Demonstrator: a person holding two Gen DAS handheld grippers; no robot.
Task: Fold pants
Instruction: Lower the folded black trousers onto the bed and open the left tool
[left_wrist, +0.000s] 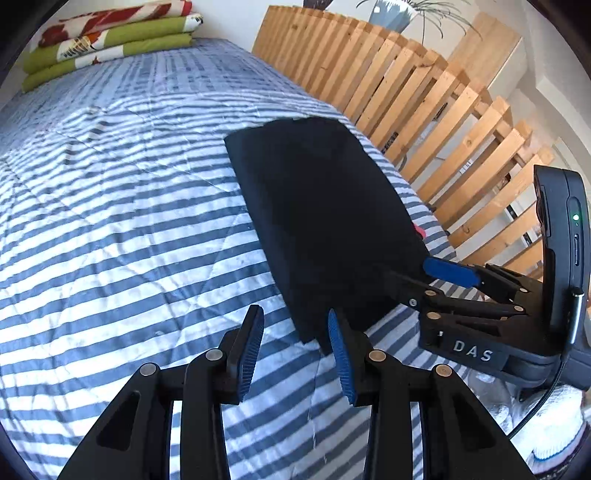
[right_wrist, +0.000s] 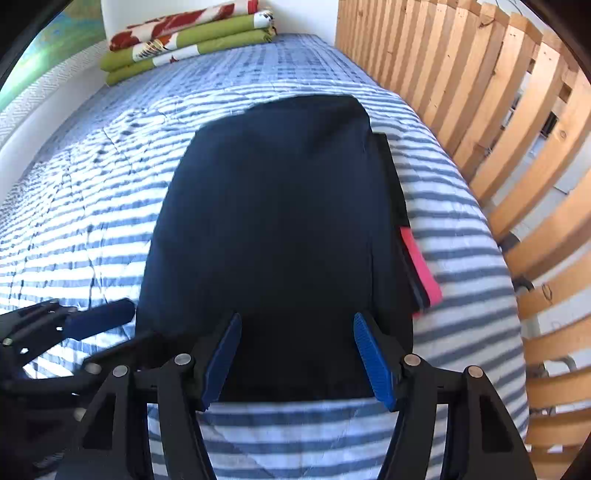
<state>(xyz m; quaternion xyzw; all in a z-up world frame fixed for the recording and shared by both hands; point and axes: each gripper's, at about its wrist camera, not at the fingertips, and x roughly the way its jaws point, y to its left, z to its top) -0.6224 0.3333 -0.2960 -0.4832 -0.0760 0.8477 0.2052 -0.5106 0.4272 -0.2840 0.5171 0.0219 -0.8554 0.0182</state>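
Observation:
The dark navy pants (left_wrist: 314, 206) (right_wrist: 273, 206) lie folded into a long flat rectangle on the blue-and-white striped quilt (left_wrist: 110, 221) (right_wrist: 74, 206). A pink tag (right_wrist: 421, 266) (left_wrist: 419, 232) sticks out from their right edge. My left gripper (left_wrist: 295, 321) (right_wrist: 118, 332) is open at the near left corner of the pants, its right finger over the cloth edge. My right gripper (right_wrist: 297, 325) (left_wrist: 424, 277) is open over the near end of the pants, with dark cloth showing between its blue pads. Neither gripper holds any cloth.
A folded green and floral blanket (left_wrist: 110, 40) (right_wrist: 188, 40) is stacked at the far end of the bed. A wooden slatted rail (left_wrist: 424, 110) (right_wrist: 480, 110) runs close along the right side. Open quilt stretches to the left of the pants.

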